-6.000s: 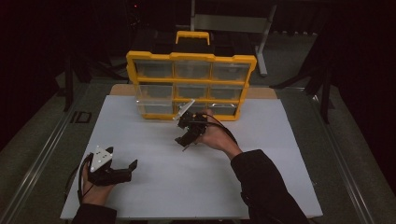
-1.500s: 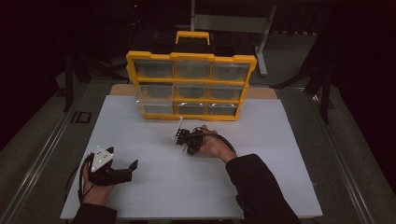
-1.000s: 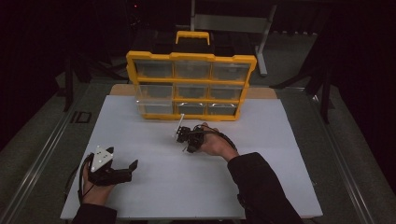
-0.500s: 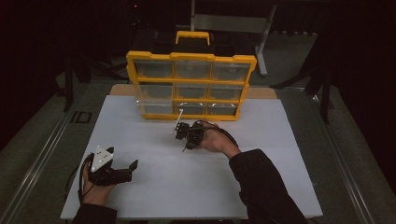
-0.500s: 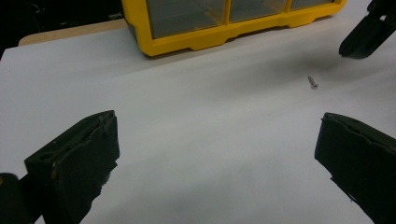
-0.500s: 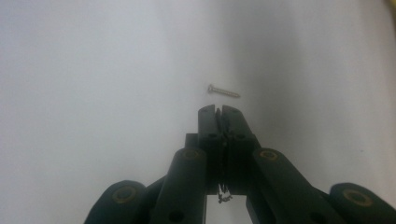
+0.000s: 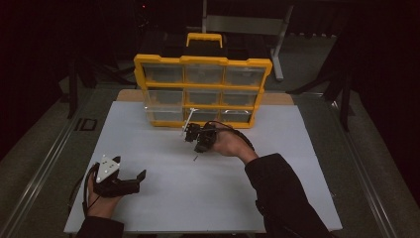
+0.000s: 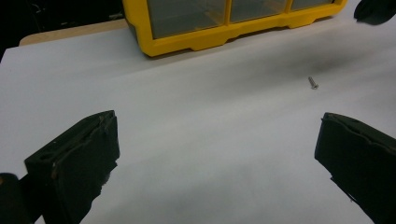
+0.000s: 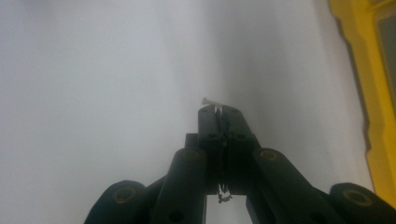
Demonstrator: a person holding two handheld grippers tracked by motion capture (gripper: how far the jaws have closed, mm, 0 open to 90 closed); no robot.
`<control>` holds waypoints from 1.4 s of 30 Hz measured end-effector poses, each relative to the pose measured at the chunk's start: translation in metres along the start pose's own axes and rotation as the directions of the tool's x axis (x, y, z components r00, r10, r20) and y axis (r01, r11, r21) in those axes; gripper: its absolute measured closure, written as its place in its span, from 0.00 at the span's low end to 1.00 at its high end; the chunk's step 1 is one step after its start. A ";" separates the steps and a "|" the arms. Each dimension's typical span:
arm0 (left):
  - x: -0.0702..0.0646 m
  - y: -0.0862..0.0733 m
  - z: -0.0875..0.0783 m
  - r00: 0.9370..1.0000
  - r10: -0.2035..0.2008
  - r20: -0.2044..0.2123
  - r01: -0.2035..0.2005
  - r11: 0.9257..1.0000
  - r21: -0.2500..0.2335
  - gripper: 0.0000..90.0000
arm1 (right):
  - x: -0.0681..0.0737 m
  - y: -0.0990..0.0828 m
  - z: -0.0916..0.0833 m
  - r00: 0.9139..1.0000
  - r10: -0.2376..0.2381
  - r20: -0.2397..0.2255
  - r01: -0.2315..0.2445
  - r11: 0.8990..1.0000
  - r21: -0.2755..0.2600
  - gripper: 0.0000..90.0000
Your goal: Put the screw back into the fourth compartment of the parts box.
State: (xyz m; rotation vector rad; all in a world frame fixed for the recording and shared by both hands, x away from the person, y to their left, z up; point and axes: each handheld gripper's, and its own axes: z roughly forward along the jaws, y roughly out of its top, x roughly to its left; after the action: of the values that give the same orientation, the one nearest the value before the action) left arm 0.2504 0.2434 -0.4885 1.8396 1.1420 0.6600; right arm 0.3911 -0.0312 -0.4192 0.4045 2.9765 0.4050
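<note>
- Black fingers of the right gripper (image 9: pixel 218 109) are pressed together and pinch a small silver screw (image 9: pixel 211 101) at their tips, its flat head standing just past them.
- Seen from above, that right gripper (image 7: pixel 194 140) is held over the white surface (image 7: pixel 208 188), just in front of the yellow organizer (image 7: pixel 204 90), with the person's right hand (image 7: pixel 233 146) behind it.
- A second screw (image 8: pixel 313 83) lies loose on the surface; in the high view it is a small dark mark (image 7: pixel 195 158) just below the right gripper.
- Fingers of the left gripper (image 8: pixel 219 163) stand wide apart with nothing between them, only bare white surface.
- From above, the left gripper (image 7: pixel 130 182) sits low at the near left of the surface, held by the left hand (image 7: pixel 101 201), well apart from the right gripper and the loose screw.
- Clear-fronted compartments in three rows make up the organizer, which stands upright at the far edge of the surface with a handle on top.
</note>
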 end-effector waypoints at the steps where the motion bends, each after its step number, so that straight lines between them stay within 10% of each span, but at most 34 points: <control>1: 0.000 0.000 0.000 1.000 0.000 0.000 0.000 1.000 0.000 0.01 | 0.000 0.001 -0.002 1.000 -0.002 0.002 0.002 1.000 -0.005 0.97; 42: 0.000 0.000 0.000 1.000 -0.001 -0.001 0.001 1.000 -0.003 0.01 | -0.012 0.032 -0.070 0.997 0.064 0.049 -0.056 0.987 -0.151 0.97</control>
State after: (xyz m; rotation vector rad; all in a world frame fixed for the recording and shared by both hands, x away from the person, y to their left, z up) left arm 0.2505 0.2436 -0.4884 1.8361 1.1415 0.6618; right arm 0.4004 -0.0227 -0.3421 0.4819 2.8630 0.6093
